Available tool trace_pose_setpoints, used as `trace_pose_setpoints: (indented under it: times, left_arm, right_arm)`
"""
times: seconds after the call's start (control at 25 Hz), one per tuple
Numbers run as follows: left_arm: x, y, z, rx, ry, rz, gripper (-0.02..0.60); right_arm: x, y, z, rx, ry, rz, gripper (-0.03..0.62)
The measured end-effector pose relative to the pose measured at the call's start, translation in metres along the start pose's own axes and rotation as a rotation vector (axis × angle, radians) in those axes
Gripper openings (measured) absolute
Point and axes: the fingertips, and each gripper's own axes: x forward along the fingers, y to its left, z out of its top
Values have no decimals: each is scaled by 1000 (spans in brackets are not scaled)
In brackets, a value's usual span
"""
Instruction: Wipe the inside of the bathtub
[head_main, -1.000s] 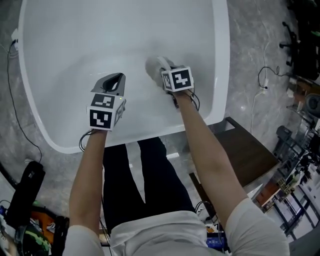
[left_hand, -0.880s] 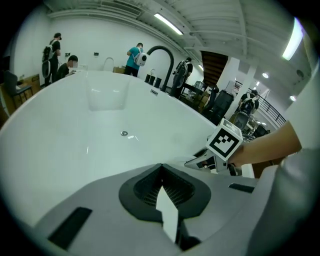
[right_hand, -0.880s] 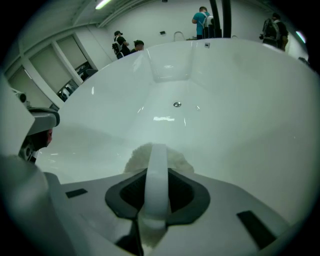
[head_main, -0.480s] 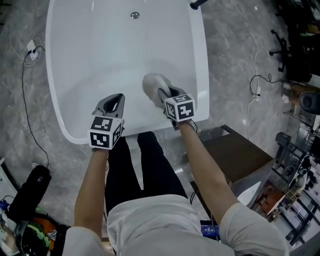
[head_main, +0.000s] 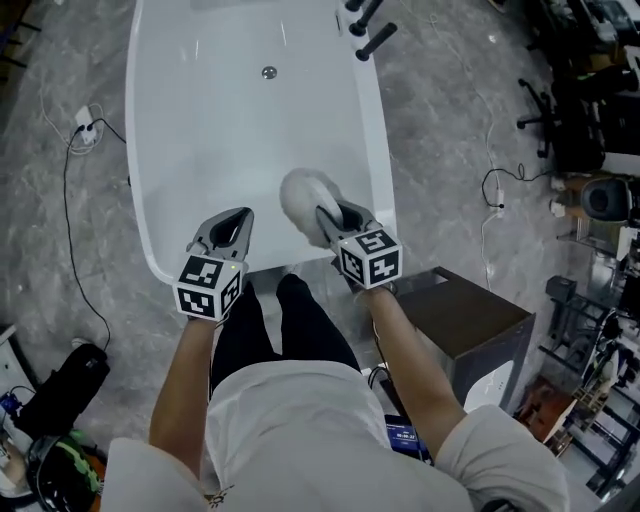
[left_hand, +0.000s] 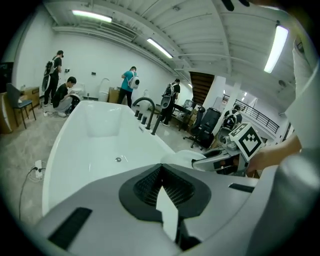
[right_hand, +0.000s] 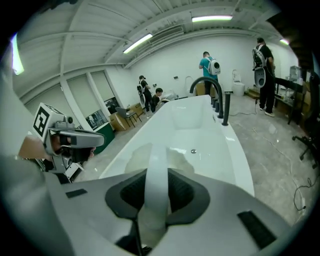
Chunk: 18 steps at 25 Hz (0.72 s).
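Note:
The white bathtub (head_main: 372, 150) runs away from me, with its drain (head_main: 268, 72) far up the floor and a black faucet (head_main: 366, 26) on the far right rim. My right gripper (head_main: 326, 214) is shut on a white wiping cloth (head_main: 300, 196), held over the near end of the tub by the right wall. In the right gripper view the cloth (right_hand: 151, 159) passes between the jaws of the right gripper (right_hand: 154, 186), with the tub (right_hand: 215, 142) beyond. The left gripper (head_main: 238, 216) is shut with nothing in it, hovering above the near rim left of the cloth. The left gripper (left_hand: 161, 171) looks along the tub (left_hand: 95, 150).
A brown cabinet (head_main: 472, 318) stands to my right by the tub's near corner. Cables and a power strip (head_main: 84, 126) lie on the grey floor to the left, and a black bag (head_main: 52, 388) lies behind. Office chairs (head_main: 548, 98) stand at the right. Several people (left_hand: 131, 84) stand in the distance.
Both grippers have drawn back toward the near end of the tub, the right one bringing the cloth along. More of the tub, its drain and its faucet now shows.

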Motion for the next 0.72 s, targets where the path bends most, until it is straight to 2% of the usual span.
trace_pose_setpoints:
  times: [0.36,0.72]
  left_arm:
    - [-65,-19,58,87,-80,-16,9]
    - [-126,-28,95,166,-162,25,9]
  right_arm:
    - [-77,57,79,-45,-187,56,95]
    - [-129,99,124,-103,-320,80,95]
